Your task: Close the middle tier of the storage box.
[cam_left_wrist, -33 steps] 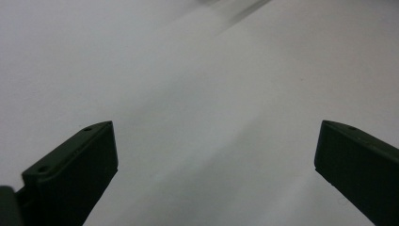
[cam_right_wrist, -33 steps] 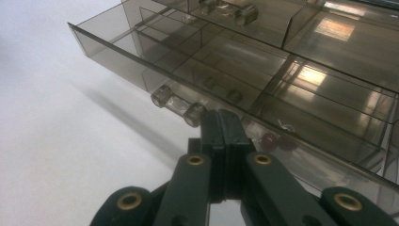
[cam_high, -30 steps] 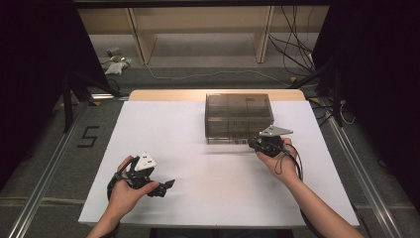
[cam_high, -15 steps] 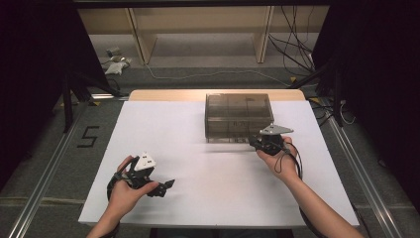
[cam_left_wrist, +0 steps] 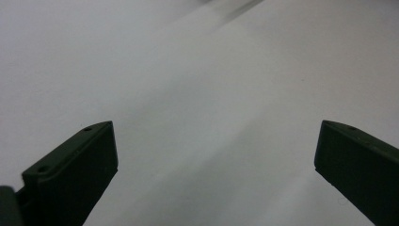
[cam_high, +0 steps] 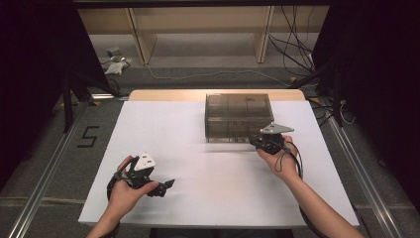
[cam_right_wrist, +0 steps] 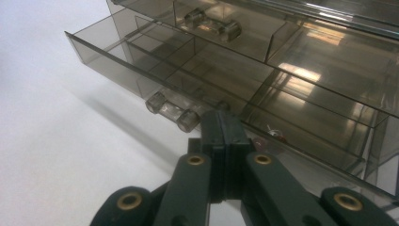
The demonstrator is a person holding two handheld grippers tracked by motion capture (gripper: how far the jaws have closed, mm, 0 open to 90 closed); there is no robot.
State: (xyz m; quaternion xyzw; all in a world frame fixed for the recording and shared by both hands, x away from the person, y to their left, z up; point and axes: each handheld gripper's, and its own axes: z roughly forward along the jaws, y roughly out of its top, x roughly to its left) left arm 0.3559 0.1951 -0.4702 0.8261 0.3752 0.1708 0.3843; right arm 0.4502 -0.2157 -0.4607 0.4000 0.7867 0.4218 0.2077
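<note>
Left gripper [cam_left_wrist: 214, 165] jaws stand wide apart, nothing between them. Below and beyond jaws lies white table surface [cam_left_wrist: 197, 94], plain and bare. Far above jaws, near top edge, blurred dark streak [cam_left_wrist: 240, 7] on surface; cannot tell what it is.

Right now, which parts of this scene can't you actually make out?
- Right gripper view: whether the shut right gripper pinches the lower drawer front; its own jaws hide the contact.
- Right gripper view: small red thing inside the drawer box, too tiny and glared.
- High view: left gripper jaws too small.
- Left gripper view: table blurred.
</note>
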